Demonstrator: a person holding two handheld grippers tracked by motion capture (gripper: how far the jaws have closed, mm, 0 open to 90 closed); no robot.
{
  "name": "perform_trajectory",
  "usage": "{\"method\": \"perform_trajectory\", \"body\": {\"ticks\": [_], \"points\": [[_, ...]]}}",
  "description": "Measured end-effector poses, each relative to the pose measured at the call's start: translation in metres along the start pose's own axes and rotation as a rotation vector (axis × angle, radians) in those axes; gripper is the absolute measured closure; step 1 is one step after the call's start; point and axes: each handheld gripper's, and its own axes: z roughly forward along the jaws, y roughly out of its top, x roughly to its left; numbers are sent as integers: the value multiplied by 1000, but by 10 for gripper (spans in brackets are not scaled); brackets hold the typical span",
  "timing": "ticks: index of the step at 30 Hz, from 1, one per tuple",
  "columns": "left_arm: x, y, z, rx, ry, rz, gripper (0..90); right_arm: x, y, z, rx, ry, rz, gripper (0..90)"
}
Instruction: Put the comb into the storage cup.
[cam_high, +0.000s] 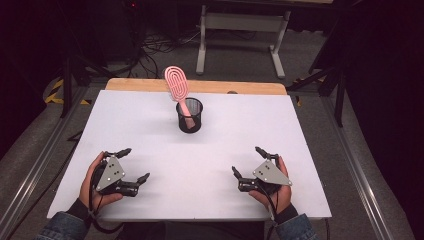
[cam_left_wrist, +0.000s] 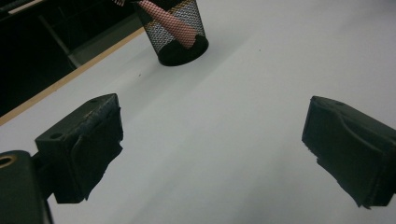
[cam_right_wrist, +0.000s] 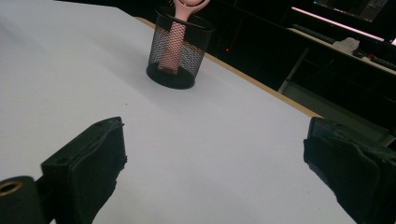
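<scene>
A pink hairbrush (cam_high: 176, 85) stands handle-down in a black mesh cup (cam_high: 189, 116) at the middle rear of the white tabletop (cam_high: 150, 125). The cup (cam_left_wrist: 180, 37) also sits at the top of the left gripper view and the cup (cam_right_wrist: 179, 51) at the upper middle of the right gripper view, with the pink handle (cam_right_wrist: 173, 46) seen through the mesh. My left gripper (cam_high: 136, 163) rests near the front left, open and empty. My right gripper (cam_high: 246, 160) rests near the front right, open and empty. Both are well short of the cup.
A wooden strip (cam_high: 200, 86) runs along the table's far edge. Beyond it stand a metal table frame (cam_high: 240, 30) and cables on the floor. Metal rails (cam_high: 40, 165) flank the table on both sides.
</scene>
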Motion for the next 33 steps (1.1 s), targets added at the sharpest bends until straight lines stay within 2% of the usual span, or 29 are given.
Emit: {"method": "perform_trajectory", "body": {"ticks": [9, 11, 26, 33], "points": [[0, 1, -1, -5, -12, 12, 61, 1, 1, -1, -2, -6, -6, 61], [-1, 1, -2, -17, -15, 3, 61, 2, 2, -2, -5, -10, -8, 61], [-2, 1, -1, -14, -25, 11, 64, 2, 2, -1, -3, -8, -5, 61], [-1, 1, -1, -12, -29, 8, 64, 3, 2, 0, 1, -10, -18, 61]]}}
